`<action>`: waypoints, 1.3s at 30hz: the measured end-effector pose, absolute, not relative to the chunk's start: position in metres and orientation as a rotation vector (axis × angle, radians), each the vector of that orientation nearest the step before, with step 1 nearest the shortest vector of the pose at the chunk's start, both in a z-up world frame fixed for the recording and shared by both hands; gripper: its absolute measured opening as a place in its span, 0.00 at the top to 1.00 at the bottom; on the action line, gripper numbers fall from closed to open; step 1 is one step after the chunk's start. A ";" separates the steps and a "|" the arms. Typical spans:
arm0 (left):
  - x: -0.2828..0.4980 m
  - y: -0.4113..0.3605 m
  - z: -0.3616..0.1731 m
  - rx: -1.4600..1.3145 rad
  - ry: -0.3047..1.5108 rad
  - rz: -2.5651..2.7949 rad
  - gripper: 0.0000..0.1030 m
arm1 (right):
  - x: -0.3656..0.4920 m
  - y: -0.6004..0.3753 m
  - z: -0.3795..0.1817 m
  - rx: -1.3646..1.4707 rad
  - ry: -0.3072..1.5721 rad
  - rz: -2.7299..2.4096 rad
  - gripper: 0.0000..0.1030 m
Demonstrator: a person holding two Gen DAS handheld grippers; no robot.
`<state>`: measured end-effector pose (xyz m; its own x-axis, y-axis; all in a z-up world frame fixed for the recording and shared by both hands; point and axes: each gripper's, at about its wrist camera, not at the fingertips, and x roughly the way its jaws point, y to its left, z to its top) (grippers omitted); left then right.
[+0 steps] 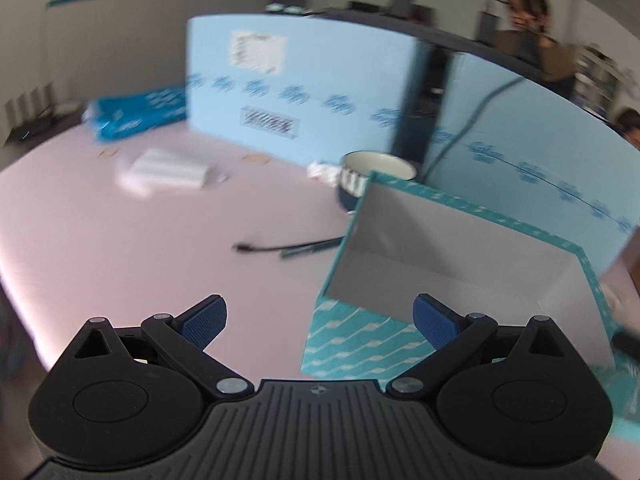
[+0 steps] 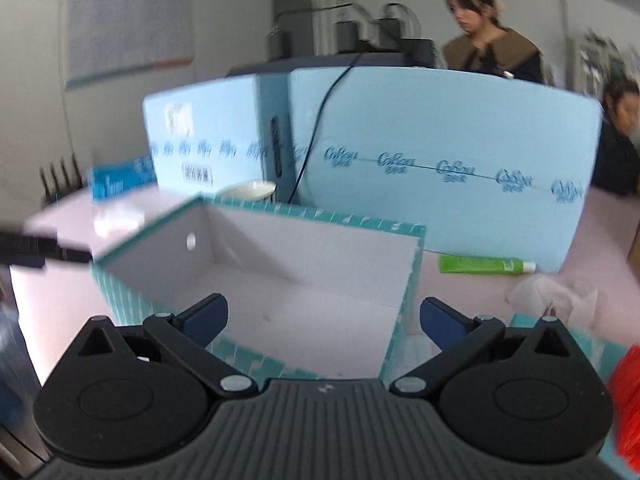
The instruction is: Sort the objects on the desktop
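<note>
A teal patterned open box (image 1: 452, 264) with a white empty inside stands on the pink table; it also shows in the right wrist view (image 2: 280, 268). My left gripper (image 1: 320, 320) is open and empty, just left of the box's near corner. My right gripper (image 2: 324, 320) is open and empty, above the box's near edge. A black pen (image 1: 288, 247) lies on the table left of the box. A green tube (image 2: 484, 265) lies right of the box, against the blue foam board. A crumpled white tissue (image 2: 548, 300) lies near it.
A striped bowl (image 1: 374, 178) stands behind the box. Blue foam boards (image 1: 296, 92) wall the table's far side. White foam pieces (image 1: 164, 174) and a blue pack (image 1: 132, 114) lie far left. Something red (image 2: 628, 400) is at the right edge. Two people are behind the boards.
</note>
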<state>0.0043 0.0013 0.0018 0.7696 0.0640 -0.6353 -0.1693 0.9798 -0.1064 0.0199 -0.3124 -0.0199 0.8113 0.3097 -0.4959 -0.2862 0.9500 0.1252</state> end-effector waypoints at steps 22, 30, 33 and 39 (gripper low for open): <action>0.149 -0.020 -0.057 0.062 1.056 0.024 0.52 | 0.101 -0.307 -0.070 0.248 0.939 0.207 0.08; 0.172 -0.026 -0.058 0.097 1.076 0.033 0.59 | 0.102 -0.312 -0.074 0.118 0.900 0.105 0.65; 0.186 -0.031 -0.057 0.088 1.079 0.026 0.59 | 0.106 -0.323 -0.079 0.174 0.912 0.090 0.70; 0.200 -0.041 -0.063 0.045 1.083 -0.016 0.59 | 0.107 -0.331 -0.082 0.218 0.919 0.055 0.70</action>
<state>0.1998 -0.0410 -0.0634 0.4682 0.0092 -0.8836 0.0355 0.9989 0.0292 0.1073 -0.3312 -0.0817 0.6068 0.1399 -0.7824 0.0458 0.9766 0.2102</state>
